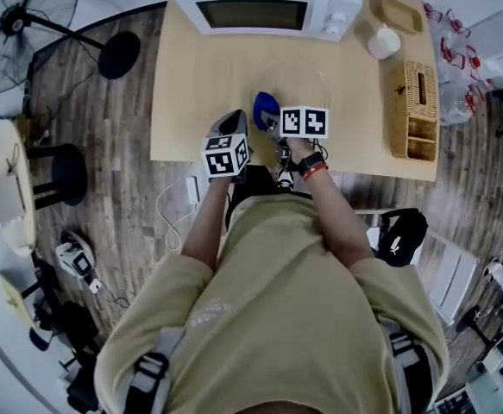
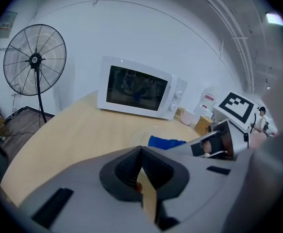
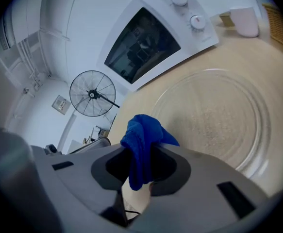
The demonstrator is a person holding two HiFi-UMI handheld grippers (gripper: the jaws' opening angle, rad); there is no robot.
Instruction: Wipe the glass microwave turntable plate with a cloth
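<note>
Head view: the glass turntable plate (image 1: 298,83) lay on the table (image 1: 191,102). Left gripper view: the left gripper (image 2: 141,152) was pressed together, empty; it might steady the rim. Right gripper view: the right gripper (image 3: 140,166) pinched the blue cloth (image 3: 141,140) near the plate's edge; flat, circular strokes seemed best

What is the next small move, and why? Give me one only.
Probably lower the right gripper until the blue cloth it grips touches the glass plate. The cloth sits by the plate's near rim, apparently not yet pressed on it.
</note>
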